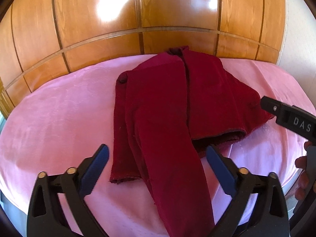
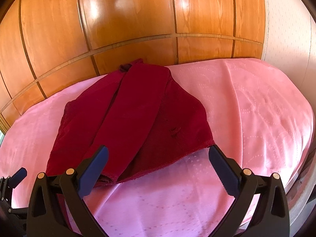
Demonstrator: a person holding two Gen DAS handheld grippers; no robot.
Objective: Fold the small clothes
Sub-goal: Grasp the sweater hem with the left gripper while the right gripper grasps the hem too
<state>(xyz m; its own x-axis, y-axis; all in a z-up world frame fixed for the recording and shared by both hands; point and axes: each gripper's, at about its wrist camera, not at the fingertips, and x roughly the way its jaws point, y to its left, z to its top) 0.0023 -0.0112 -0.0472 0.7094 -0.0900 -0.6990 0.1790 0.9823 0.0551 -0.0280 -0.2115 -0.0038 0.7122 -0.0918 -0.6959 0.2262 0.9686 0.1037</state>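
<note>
Left wrist view
Garment [image 1: 164, 106]: dark red top, flat on the bed, collar toward 12 o'clock by the wooden panels. Both sides are folded in; one long sleeve runs down the middle toward 6 o'clock.
Left gripper [image 1: 157, 169]: jaws stand wide, one on each side of the sleeve, pads off the cloth. Nothing is held.
Right gripper [image 1: 286, 116]: only a black part of it shows, at 3 o'clock beside the garment's right edge; this view does not show how its jaws stand. Fingers of a hand [image 1: 302, 173] show under it at 4 o'clock.

Right wrist view
Right gripper [image 2: 158, 169]: jaws wide apart and empty, poised over the near hem, with the hem's right corner just beside the right jaw.
Garment [image 2: 130, 114]: lies at 10 to 12 o'clock from the jaws, folded sleeve on top.
Left gripper [image 2: 17, 175]: a tip shows at 8 o'clock.

Step in hand
Judgement: the sides seem done, so lifting the near end toward the collar looks next.
Doing it well: pinch the hem through all layers, both sides level, carry it over low and lay it down smoothly so the sleeve does not slide out.

Surface and room
Bed [image 2: 246, 106]: pink quilted cover, soft, so cloth may drag and wrinkle.
Panels [image 2: 128, 19]: glossy wood panels behind the bed, with a pale wall at 2 o'clock.
</note>
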